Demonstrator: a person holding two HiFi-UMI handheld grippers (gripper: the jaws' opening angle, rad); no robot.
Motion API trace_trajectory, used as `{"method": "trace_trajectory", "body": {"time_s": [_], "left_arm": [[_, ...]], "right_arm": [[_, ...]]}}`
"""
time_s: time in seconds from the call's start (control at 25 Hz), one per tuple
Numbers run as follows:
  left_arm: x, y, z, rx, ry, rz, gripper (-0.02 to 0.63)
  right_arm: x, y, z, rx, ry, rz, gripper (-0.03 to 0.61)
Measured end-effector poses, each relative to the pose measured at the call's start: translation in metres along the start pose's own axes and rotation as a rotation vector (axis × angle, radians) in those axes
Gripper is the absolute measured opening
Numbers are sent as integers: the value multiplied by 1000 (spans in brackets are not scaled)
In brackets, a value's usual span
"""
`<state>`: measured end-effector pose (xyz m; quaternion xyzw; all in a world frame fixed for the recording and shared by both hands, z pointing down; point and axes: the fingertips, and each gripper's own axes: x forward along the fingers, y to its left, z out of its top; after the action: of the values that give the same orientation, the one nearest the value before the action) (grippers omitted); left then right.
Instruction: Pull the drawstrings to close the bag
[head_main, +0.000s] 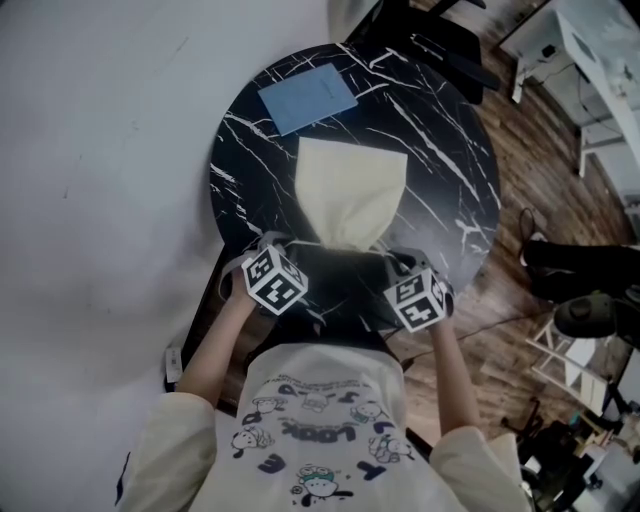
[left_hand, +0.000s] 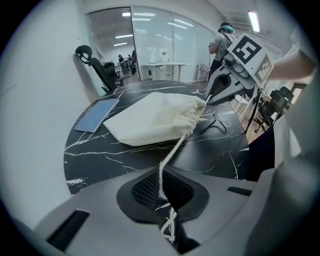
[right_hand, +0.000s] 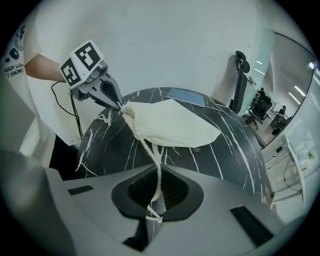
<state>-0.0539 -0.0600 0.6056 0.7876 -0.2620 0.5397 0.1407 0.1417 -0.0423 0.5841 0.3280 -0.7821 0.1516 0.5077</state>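
Note:
A cream drawstring bag (head_main: 350, 195) lies on the round black marble table (head_main: 450, 170), its gathered mouth towards me. In the left gripper view a white drawstring (left_hand: 176, 146) runs taut from the puckered mouth (left_hand: 194, 111) down into my left gripper (left_hand: 168, 212), which is shut on it. The right gripper (right_hand: 152, 210) is shut on the other drawstring (right_hand: 149, 149), which leads from the same mouth (right_hand: 128, 113). From the head view, the left gripper (head_main: 288, 248) and the right gripper (head_main: 398, 262) flank the bag's neck at the near table edge.
A blue notebook (head_main: 307, 97) lies on the far side of the table behind the bag. A white wall is at the left, wooden floor (head_main: 540, 170) with chairs and furniture at the right. A black cable (right_hand: 64, 107) hangs near the left hand.

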Motion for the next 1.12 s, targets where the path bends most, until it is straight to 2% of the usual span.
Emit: {"method": "trace_trajectory", "body": {"time_s": [0.52, 0.68, 0.92, 0.96, 1.0, 1.04, 1.12], "left_arm": [[-3, 5, -9, 6, 15, 18, 46], [3, -4, -16, 31, 61, 5, 46], [10, -17, -26, 70, 83, 28, 51], [10, -19, -28, 68, 81, 22, 74], [10, -21, -29, 61, 76, 11, 151], [10, -23, -29, 53, 66, 2, 208], [7, -25, -29, 42, 46, -3, 215]], "right_arm": [[-1, 0, -13, 62, 7, -4, 15], [2, 12, -15, 85, 0, 22, 17], [12, 32, -29, 29, 48, 12, 26], [12, 35, -31, 25, 51, 16, 49], [12, 38, -31, 26, 51, 24, 146], [11, 40, -30, 29, 48, 31, 193], [7, 43, -24, 27, 27, 37, 195]]}}
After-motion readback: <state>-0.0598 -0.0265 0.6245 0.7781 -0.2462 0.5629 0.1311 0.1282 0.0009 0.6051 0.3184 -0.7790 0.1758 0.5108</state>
